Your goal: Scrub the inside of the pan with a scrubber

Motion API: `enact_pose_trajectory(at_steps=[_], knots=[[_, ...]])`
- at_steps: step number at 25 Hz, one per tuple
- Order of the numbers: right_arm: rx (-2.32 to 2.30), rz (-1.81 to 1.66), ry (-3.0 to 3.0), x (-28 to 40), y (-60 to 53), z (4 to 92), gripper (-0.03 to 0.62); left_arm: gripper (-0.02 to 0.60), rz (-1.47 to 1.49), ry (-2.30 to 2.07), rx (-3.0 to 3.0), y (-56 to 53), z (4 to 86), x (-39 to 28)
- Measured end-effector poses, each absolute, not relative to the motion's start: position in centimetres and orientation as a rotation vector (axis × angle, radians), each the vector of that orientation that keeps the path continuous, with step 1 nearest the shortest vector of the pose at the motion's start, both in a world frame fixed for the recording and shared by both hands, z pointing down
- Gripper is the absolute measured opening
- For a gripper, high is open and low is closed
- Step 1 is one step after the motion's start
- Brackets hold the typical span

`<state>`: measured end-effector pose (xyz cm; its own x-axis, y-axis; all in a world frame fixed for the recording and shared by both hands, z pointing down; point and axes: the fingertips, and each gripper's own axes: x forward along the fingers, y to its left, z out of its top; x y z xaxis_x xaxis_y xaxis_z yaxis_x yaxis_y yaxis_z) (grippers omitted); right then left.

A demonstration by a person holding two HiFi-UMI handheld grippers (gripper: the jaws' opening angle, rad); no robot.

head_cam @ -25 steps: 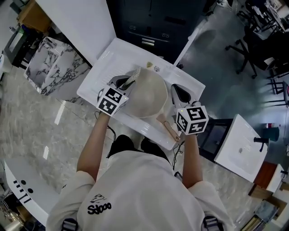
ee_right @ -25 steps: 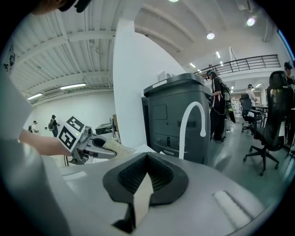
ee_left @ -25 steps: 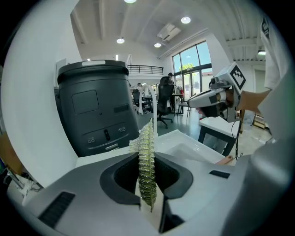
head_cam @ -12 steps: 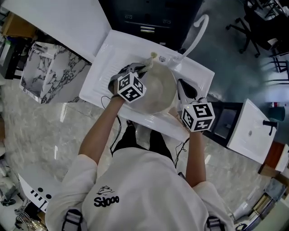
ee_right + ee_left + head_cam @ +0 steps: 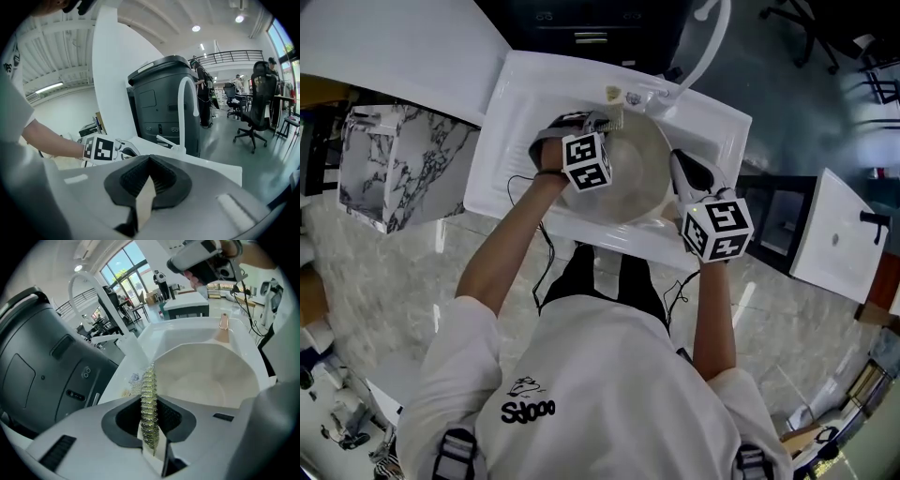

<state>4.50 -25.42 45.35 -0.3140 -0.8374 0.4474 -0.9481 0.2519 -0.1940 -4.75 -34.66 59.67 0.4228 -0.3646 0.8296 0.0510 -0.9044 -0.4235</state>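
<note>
A cream pan [image 5: 639, 178] sits tilted in the white sink [image 5: 511, 103]. My left gripper [image 5: 598, 122] is at the pan's far-left rim, shut on a yellow-green mesh scrubber [image 5: 615, 116]. In the left gripper view the scrubber [image 5: 149, 404] stands on edge between the jaws, above the pan's pale inside [image 5: 211, 376]. My right gripper [image 5: 682, 176] is at the pan's right side, shut on the pan's wooden handle [image 5: 144, 199]. The handle's end [image 5: 223, 326] shows in the left gripper view.
A white faucet [image 5: 705, 52] arches over the sink's far edge; its base [image 5: 180, 112] rises just beyond the right gripper. A dark bin [image 5: 161, 101] stands behind the sink. A marbled box [image 5: 389, 164] lies left of the sink, and office chairs [image 5: 255, 105] stand at the right.
My left gripper has carried the scrubber from the pan's left side up toward its far rim, near the faucet. The right gripper keeps its hold on the handle.
</note>
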Motion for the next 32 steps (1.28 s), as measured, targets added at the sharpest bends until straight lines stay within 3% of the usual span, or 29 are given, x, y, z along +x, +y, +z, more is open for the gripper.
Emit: enact_pose_trajectory(at_steps=[19,32], knots=[[1.720,0.720,-2.251,6.3,-25.3,47.5,0.009,0.074,-1.725,0.168,-2.025,-35.4,66.7,-4.8],[1.705,0.738,-2.265,7.4,-24.3,47.7,0.009,0.073,-1.865,0.154,-1.776,-36.3,68.6,-8.4]])
